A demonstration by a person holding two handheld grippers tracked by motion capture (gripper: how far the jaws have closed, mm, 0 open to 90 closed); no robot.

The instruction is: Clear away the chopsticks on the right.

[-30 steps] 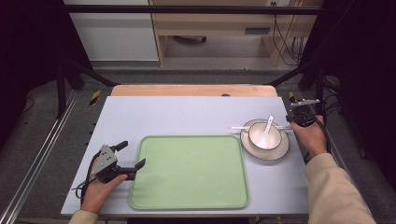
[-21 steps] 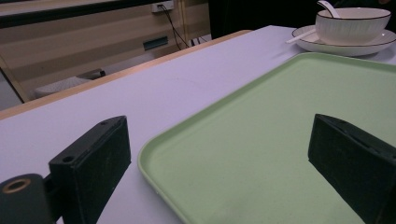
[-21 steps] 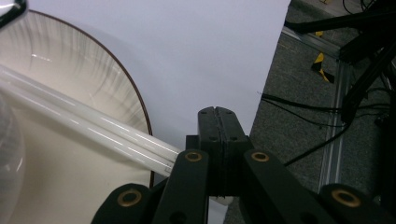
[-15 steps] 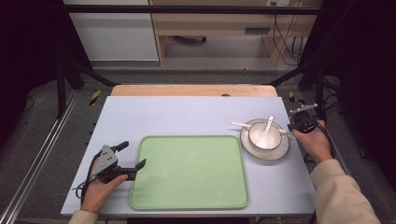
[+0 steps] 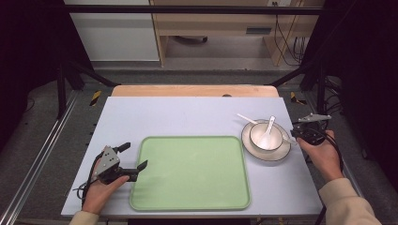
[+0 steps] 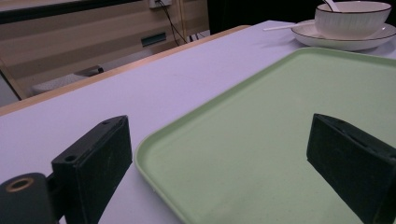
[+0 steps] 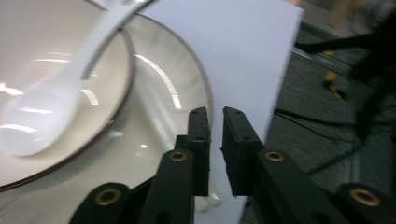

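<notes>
The right gripper [image 7: 215, 112] has its two black jaws almost together with a thin slit between them, and they have just been opening a little. They straddle the right rim of the round cream ceramic plate with a dark edge line [image 7: 163, 93]: one jaw stands over the plate, the other over the table, and the rim runs into the slit. The pads do not appear to press on it, so I read this as a loosened grip, not a hold.

On that plate sits a round white ceramic bowl with a dark rim [image 5: 256, 133], and a white ceramic spoon [image 5: 268, 133] rests in it. A second slim white utensil [image 5: 246, 118] lies off the plate's far left edge, touching or just beside it.

The left gripper [image 5: 135, 155] has its jaws spread wide with nothing between them. It rests at the left edge of the rectangular pale green plastic tray [image 5: 187, 173], and one jaw reaches over the tray's corner.

The tray carries nothing, and the plate stands on the pale grey tabletop [image 5: 187, 112] just off the tray's upper right corner. If the dishes are meant for the tray, I judge the work barely begun: the plate, with bowl and spoon, is not yet lifted and the whole carry is left to do
</notes>
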